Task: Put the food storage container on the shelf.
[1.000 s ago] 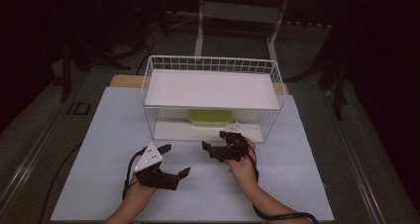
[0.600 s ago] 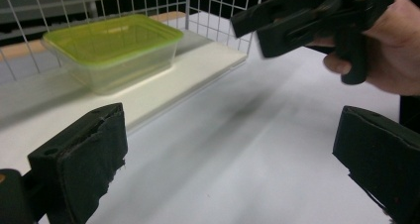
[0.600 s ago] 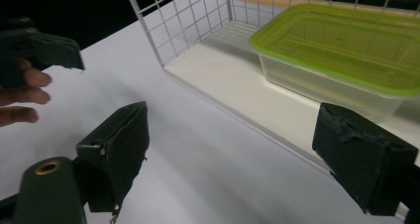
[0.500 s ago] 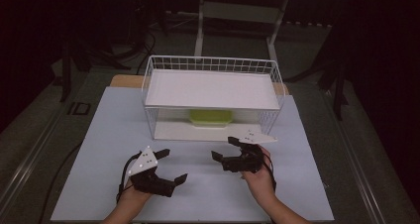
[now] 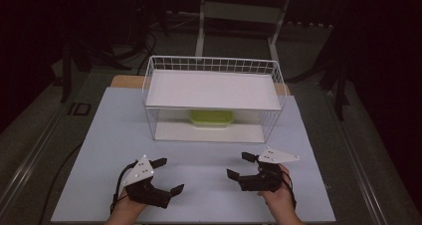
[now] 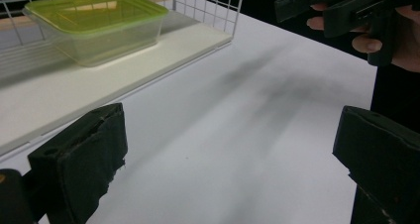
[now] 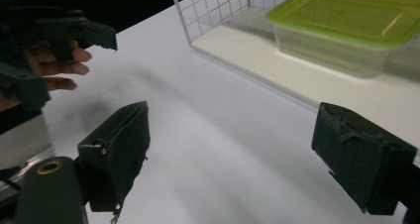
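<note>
**When the Box Hides Under a Shelf, Go In Low**

While both tongs wait near the front of the worktop (image 5: 199, 155), the green-lidded box (image 5: 211, 118) sits inside the wire basket (image 5: 214, 65), on its white bottom board and under the flat white shelf (image 5: 211, 88). It is toward the back, about in the middle, and well apart from both tongs.

The left tongs (image 5: 166, 175) are wide open and hold nothing. The right tongs (image 5: 238, 166) are wide open too, and hold nothing. From the left gripper view, the box (image 6: 96, 26) shows up ahead and to the left, with its lid (image 6: 96, 8) shut flat on top. From the right gripper view, the box (image 7: 346, 30) shows up ahead and to the right.

I think the job now is to reach in and get the box. To do it well, the tongs need to go in low, through the open front of the basket, so they do not bump the shelf above. They should stay level and slide over the bottom board (image 7: 297, 70).

The box has clear, smooth sides, so it may slip. A good grip would be on the rim of the lid or across a short side. Two tongs, one on each side, would keep it steady. Squeeze softly, since thin plastic can bend. Pull it out straight, slow and flat, so it does not catch on the wires.
</note>
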